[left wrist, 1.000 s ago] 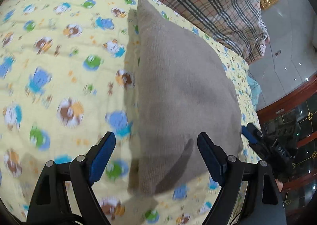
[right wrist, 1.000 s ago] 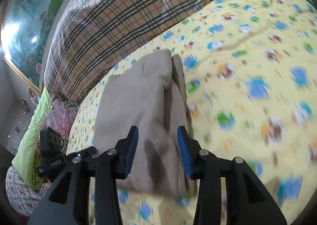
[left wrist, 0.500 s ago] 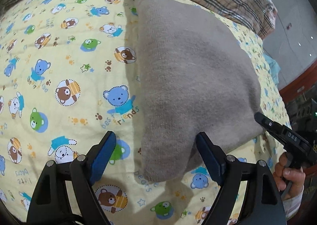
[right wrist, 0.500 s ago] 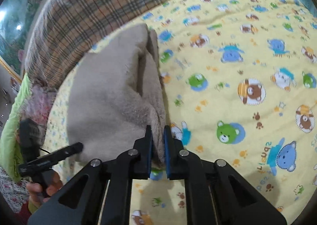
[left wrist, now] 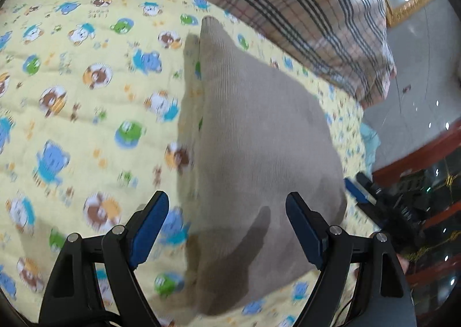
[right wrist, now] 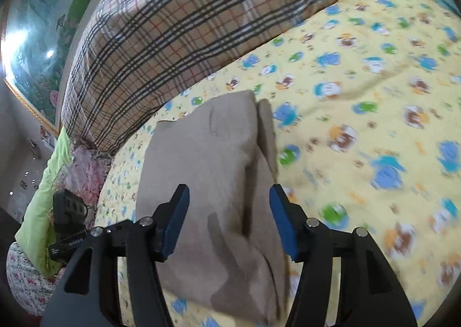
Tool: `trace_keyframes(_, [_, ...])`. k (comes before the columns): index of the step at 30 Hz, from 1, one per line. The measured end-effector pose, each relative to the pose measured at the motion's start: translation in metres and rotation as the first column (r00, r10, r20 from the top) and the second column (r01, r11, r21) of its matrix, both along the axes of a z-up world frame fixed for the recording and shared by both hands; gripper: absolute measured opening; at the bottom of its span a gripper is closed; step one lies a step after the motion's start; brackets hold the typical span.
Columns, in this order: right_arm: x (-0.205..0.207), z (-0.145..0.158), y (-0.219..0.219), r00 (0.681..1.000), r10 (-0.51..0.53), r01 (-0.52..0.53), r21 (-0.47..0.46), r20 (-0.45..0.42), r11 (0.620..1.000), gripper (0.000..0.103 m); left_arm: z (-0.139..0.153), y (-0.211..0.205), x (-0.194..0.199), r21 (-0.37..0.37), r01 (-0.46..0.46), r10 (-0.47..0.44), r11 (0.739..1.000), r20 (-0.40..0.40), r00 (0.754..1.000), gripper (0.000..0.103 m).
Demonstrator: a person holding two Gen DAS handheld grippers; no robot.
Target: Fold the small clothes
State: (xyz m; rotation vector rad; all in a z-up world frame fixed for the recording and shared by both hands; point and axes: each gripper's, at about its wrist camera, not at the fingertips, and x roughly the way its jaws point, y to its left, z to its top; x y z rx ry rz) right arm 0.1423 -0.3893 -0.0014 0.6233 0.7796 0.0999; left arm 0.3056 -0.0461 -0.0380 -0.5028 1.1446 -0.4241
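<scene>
Right wrist | right claw (right wrist: 229, 219) tilted down over folded beige garment (right wrist: 207, 171), just opened | left claw (left wrist: 227, 230) agape

Yellow cartoon-print bedspread (left wrist: 86, 113); folded beige knit garment (left wrist: 259, 154), plaid pillow (right wrist: 161, 27) on it.

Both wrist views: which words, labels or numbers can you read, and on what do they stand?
None can be read with certainty.
Yellow bedsheet: small printed words beside the cartoon animals, too blurred to read.
Other gripper's body in the right wrist view: a white label, too small to read.
Beige garment: no text.
</scene>
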Motion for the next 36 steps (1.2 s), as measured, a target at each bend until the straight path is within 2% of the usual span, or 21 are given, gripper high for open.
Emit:
trace_keyframes(2, [0.015, -0.007, 0.003, 1.0, 0.009, -0.01, -0.024, -0.021, 1.0, 0.061, -0.001, -0.01, 0.013, -0.002, -0.004, 0.004, 1.0, 0.001, 1.0, 0.084])
trace_keyframes(5, [0.03, -0.02, 0.003, 0.998, 0.032, -0.034, -0.024, -0.059, 0.999, 0.061, -0.012, -0.022, 0.029, 0.054, -0.008, 0.009, 0.999, -0.024, 1.0, 0.085])
trace_keyframes(8, [0.041, -0.039, 0.0, 0.992, 0.026, -0.031, -0.04, -0.123, 0.999, 0.062, -0.026, -0.025, 0.034, 0.048, -0.01, 0.011, 0.999, -0.027, 1.0, 0.094])
trace_keyframes(12, [0.047, -0.055, -0.012, 0.993, 0.05, -0.045, 0.047, -0.108, 0.998, 0.064, -0.039, -0.03, 0.041, 0.035, -0.003, 0.004, 0.999, -0.032, 0.999, 0.096])
trace_keyframes(14, [0.05, -0.056, -0.012, 0.992, 0.065, -0.057, 0.077, -0.106, 0.995, 0.064, -0.038, -0.035, 0.045, 0.006, 0.028, -0.028, 1.0, -0.022, 0.999, 0.085])
trace_keyframes(15, [0.051, -0.058, -0.011, 0.992, 0.075, -0.065, 0.092, -0.104, 0.994, 0.062, -0.042, -0.045, 0.048, -0.05, 0.049, -0.051, 0.998, -0.028, 0.998, 0.063])
trace_keyframes(16, [0.053, -0.06, -0.006, 0.989, 0.095, -0.083, 0.107, -0.109, 0.991, 0.053, -0.044, -0.045, 0.049, -0.077, 0.049, -0.052, 0.996, -0.042, 0.998, 0.061])
trace_keyframes(19, [0.054, -0.066, -0.002, 0.99, 0.101, -0.082, 0.167, -0.104, 0.983, 0.036, -0.043, -0.042, 0.05, -0.089, 0.042, -0.046, 0.995, -0.04, 0.998, 0.051])
trace_keyframes(23, [0.04, -0.057, 0.006, 0.995, 0.091, -0.078, 0.217, -0.048, 0.973, 0.033, -0.028, -0.03, 0.032, -0.083, 0.056, -0.057, 0.995, -0.012, 0.998, 0.047])
trace_keyframes(26, [0.029, -0.038, 0.026, 0.993, 0.116, -0.112, 0.221, -0.002, 0.969, 0.032, -0.011, -0.009, 0.011, -0.083, 0.043, -0.042, 0.996, 0.012, 0.999, 0.046])
trace_keyframes(30, [0.021, -0.021, 0.073, 0.981, 0.19, -0.196, 0.215, 0.047, 0.957, 0.032, 0.017, 0.046, -0.018, -0.096, -0.02, 0.024, 0.995, 0.041, 0.999, 0.046])
trace_keyframes(36, [0.027, -0.032, 0.169, 0.949, 0.302, -0.315, 0.291, 0.09, 0.903, 0.032, 0.044, 0.147, -0.055, -0.07, -0.088, 0.091, 0.994, 0.047, 0.995, 0.046])
